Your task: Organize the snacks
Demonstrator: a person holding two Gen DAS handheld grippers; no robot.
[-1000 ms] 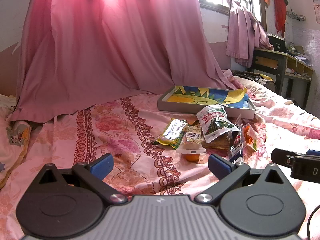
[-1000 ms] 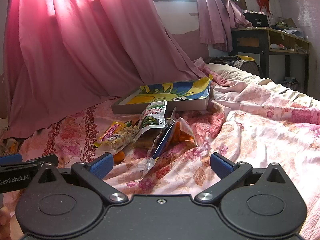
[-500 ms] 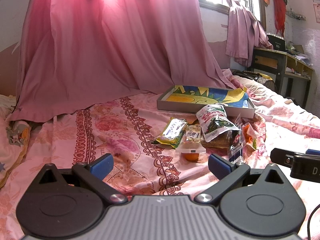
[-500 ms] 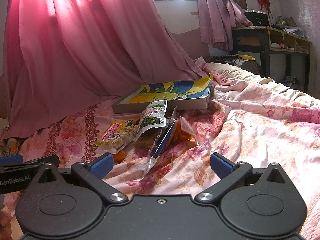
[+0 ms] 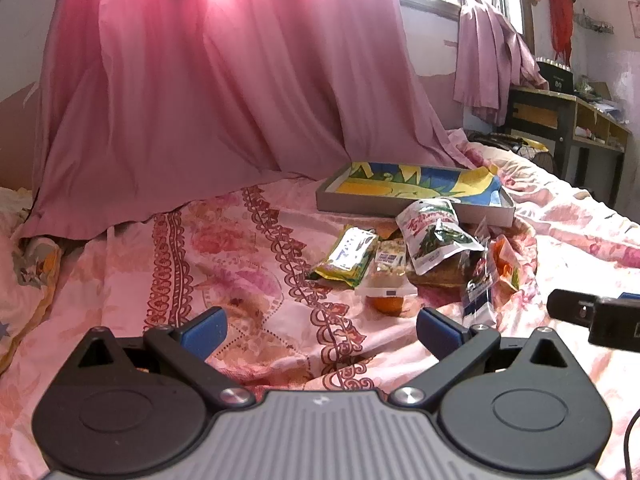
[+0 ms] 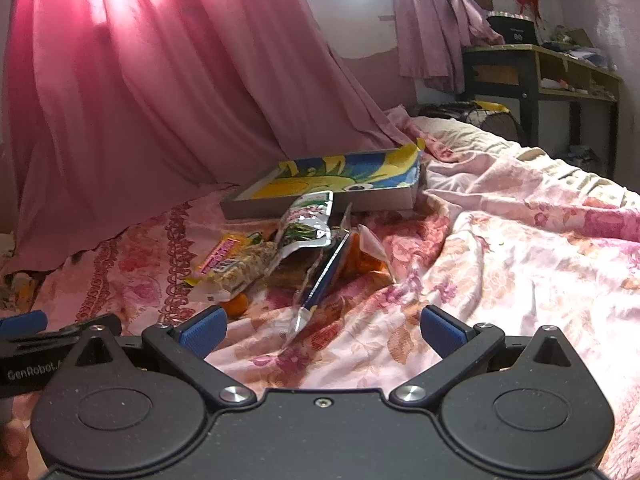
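Left wrist view: the left gripper [image 5: 320, 326] hangs low in frame over the pink floral bedspread [image 5: 240, 280], blue pads wide apart and holding nothing. Right of centre lies the snack pile [image 5: 416, 256]; its yellow-green packet [image 5: 346, 258] runs lengthwise up-frame toward the shallow tray [image 5: 412, 206] behind it. An orange [image 5: 386, 304] peeks out beneath. The right gripper [image 6: 322, 326] (likewise spread, empty) faces a dark blue packet [image 6: 324, 276] standing on edge, slanting up-right.
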